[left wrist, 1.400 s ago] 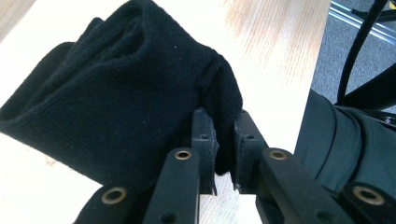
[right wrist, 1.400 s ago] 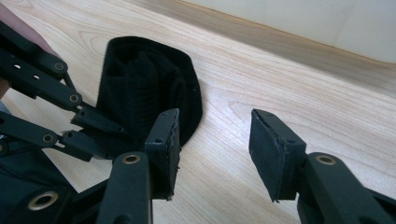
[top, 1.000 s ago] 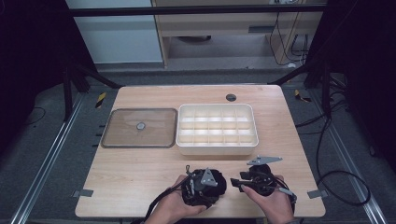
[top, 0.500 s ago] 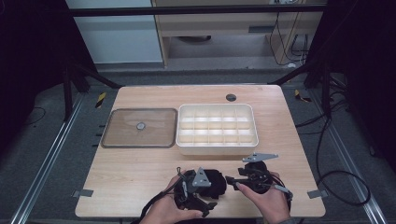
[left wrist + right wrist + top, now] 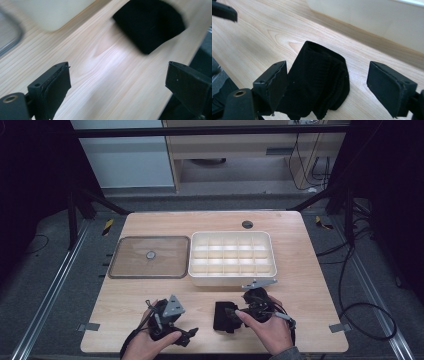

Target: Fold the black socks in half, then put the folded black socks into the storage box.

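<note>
A folded black cloth (image 5: 223, 316) lies on the wooden table (image 5: 310, 285) near its front edge. My right gripper (image 5: 234, 312) points left at it and is open. In the right gripper view the cloth (image 5: 319, 82) sits between the two spread jaws of the right gripper (image 5: 328, 66), close against the left one. My left gripper (image 5: 186, 334) is to the cloth's left, apart from it, at the front edge. It is open, and in the left gripper view the left gripper (image 5: 118, 67) holds nothing, with the cloth (image 5: 150, 25) blurred ahead.
A white compartment box (image 5: 231, 277) stands just beyond the hands, with several empty cells. Its clear lid (image 5: 130, 265) lies flat to the left of it. A dark round hole (image 5: 247, 224) marks the table's far side. Bare wood stretches left and right of the hands.
The left gripper has drawn away to the left and toward the front edge. The black cloth, earlier covered by both grippers, now lies exposed between the right gripper's jaws.
</note>
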### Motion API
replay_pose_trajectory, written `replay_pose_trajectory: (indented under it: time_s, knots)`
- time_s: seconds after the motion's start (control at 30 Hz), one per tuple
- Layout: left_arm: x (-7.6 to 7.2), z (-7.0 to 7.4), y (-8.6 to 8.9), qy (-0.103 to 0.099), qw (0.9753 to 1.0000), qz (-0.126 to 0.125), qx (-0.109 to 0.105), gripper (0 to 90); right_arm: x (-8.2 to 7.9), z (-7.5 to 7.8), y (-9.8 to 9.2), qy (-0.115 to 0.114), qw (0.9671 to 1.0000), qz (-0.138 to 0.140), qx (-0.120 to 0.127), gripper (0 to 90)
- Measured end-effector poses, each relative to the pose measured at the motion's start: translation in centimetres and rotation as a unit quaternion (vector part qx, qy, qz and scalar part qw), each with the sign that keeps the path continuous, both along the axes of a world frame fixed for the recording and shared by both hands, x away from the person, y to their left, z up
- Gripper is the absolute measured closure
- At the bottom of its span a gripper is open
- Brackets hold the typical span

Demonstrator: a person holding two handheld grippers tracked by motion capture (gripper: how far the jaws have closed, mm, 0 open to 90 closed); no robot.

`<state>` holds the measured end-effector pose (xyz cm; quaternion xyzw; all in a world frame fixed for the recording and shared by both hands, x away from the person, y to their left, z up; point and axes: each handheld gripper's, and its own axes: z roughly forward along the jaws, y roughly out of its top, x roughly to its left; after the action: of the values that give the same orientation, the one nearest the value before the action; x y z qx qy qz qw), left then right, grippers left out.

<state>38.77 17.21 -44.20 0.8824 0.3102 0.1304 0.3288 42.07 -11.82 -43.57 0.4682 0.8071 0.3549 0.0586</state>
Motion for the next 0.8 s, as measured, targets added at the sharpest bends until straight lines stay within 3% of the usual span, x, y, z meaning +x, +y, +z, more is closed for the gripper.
replay_pose_trajectory:
  time_s: [0.1, 0.23, 0.33, 0.43, 0.63, 0.8]
  knots:
    - [0.3, -0.8, 1.9, 0.0, 0.9998, 0.021, 0.004, 4.7, 0.0, -0.3, 0.3, 0.004, 1.0, 0.001, -0.007, 14.4]
    - [0.9, -1.5, 4.1, 0.004, 0.9985, 0.052, -0.019, 4.8, 0.3, -0.7, 0.3, 0.016, 0.9999, 0.001, 0.001, 14.6]
    - [0.9, -1.9, 5.5, -0.009, 0.9972, 0.07, -0.024, 4.9, 0.4, -0.8, 0.3, 0.017, 0.9999, 0.001, 0.0, 17.1]
    - [1.3, -2.8, 7.3, -0.019, 0.9942, 0.102, -0.03, 5.4, 0.5, -1.1, 0.3, 0.021, 0.9998, 0.001, -0.006, 19.7]
    - [1.8, -3.7, 9.9, -0.019, 0.9881, 0.149, -0.031, 5.4, 0.8, -2.1, 1.0, 0.038, 0.9992, 0.004, -0.013, 23.2]
    - [2.0, -4.2, 10.9, -0.014, 0.9852, 0.168, -0.028, 5.4, 1.1, -2.6, 1.4, 0.045, 0.9988, 0.004, -0.02, 24.9]
